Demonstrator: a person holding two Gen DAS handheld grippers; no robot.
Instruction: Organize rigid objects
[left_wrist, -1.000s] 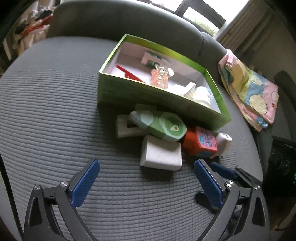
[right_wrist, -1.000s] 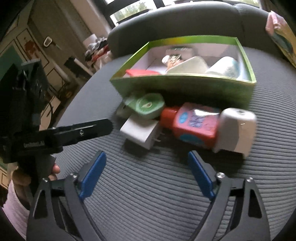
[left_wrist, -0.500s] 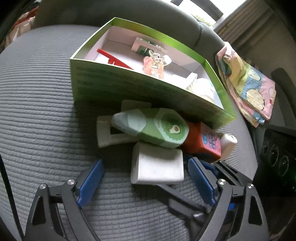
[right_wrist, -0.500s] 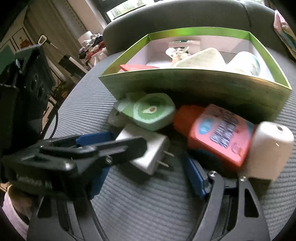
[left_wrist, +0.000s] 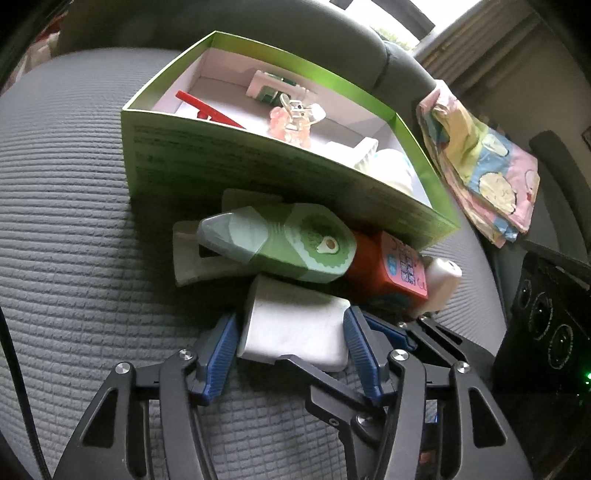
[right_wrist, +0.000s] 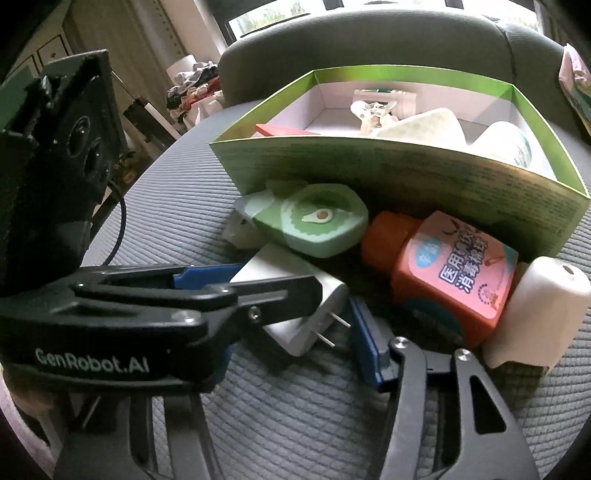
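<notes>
Grasp: left gripper (left_wrist: 290, 332) had just closed onto white charger (left_wrist: 295, 325); right gripper (right_wrist: 291, 332) was closing alongside, hold unclear. We judged a square, firm squeeze best.

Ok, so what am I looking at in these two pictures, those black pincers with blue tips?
Two hand-held claws, one in each of a person's hands, each carrying a camera that looks along its fingers: one picture per claw. On the grey cushion lie a green box, a green tape dispenser, an orange bottle and a white charger. The left claw has just been closing; its pads seem pressed on the charger. The right claw has been closing too; whether it grips anything is hidden.
</notes>
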